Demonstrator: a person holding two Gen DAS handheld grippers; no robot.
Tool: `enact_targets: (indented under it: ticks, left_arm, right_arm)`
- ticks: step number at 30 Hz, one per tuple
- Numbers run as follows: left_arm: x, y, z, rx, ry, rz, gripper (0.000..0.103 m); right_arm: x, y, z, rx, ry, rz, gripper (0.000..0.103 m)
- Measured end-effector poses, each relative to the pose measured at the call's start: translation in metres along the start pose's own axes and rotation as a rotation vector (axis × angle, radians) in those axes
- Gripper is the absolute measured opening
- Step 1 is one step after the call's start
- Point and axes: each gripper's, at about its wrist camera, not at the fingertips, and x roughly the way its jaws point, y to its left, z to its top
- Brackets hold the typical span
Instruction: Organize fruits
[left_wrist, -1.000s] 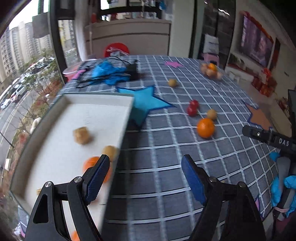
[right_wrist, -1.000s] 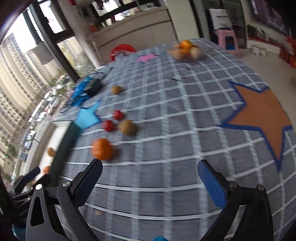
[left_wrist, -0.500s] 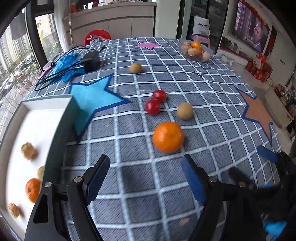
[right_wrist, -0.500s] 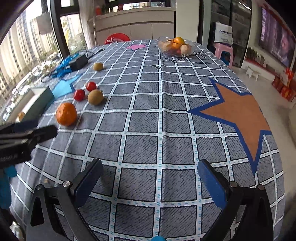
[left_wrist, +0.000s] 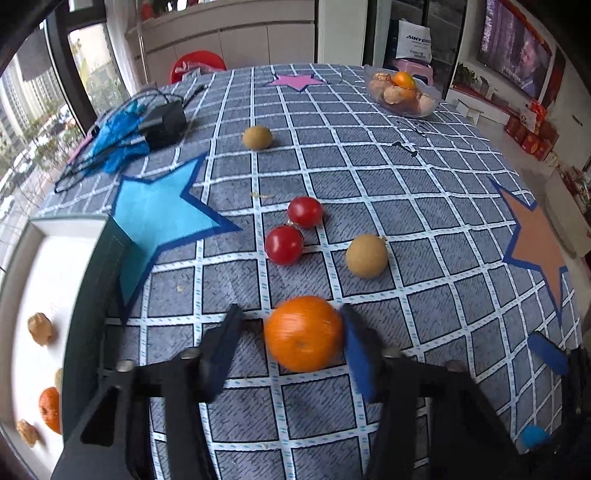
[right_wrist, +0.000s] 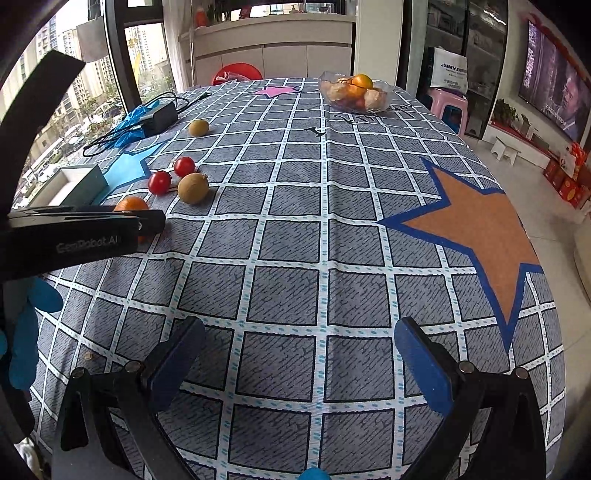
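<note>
My left gripper is open around an orange on the checked tablecloth; the right pad touches it, the left finger stands a little apart. Beyond it lie two red tomatoes, a tan round fruit and a kiwi. A white tray at the left holds several fruits. In the right wrist view my right gripper is open and empty over bare cloth, and the left gripper's finger partly hides the orange.
A glass bowl of fruit stands at the far right. A black charger with cables and blue gloves lies at the far left. Blue, pink and orange star mats lie on the cloth. The table edge drops off at the right.
My left gripper moved right from the tray and forward to the orange, which now sits between its fingers. The right gripper swung to face the table's middle.
</note>
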Motion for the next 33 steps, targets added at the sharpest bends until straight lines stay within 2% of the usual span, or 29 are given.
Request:
enact_targets:
  ticks: [1,6,14,21,26,31,33]
  left_arm:
    - [-0.001,0.001,0.0,-0.002,-0.007,0.002,0.041]
    - [-0.007,0.008,-0.009,0.001,-0.012,-0.002,0.041]
    - [-0.029,0.029,-0.053,0.027,-0.038,-0.018,0.041]
    - [-0.046,0.047,-0.09,0.031,-0.122,-0.016,0.041]
    - [-0.046,0.042,-0.097,0.046,-0.198,0.005,0.041]
    - [-0.044,0.048,-0.095,0.027,-0.196,-0.042,0.042]
    - [-0.045,0.047,-0.096,0.032,-0.198,-0.036,0.042]
  right_arm:
    - [0.0,0.0,0.0,0.0,0.0,0.0,0.103]
    - [0.0,0.0,0.0,-0.001,0.0,-0.001,0.103]
    - [0.0,0.002,0.0,-0.007,0.003,-0.011,0.103]
    - [0.0,0.002,0.0,-0.007,0.003,-0.012,0.103]
    - [0.0,0.002,0.0,-0.008,0.004,-0.012,0.103]
    - [0.0,0.002,0.0,-0.007,0.003,-0.012,0.103]
    - [0.0,0.002,0.0,-0.008,0.003,-0.013,0.103]
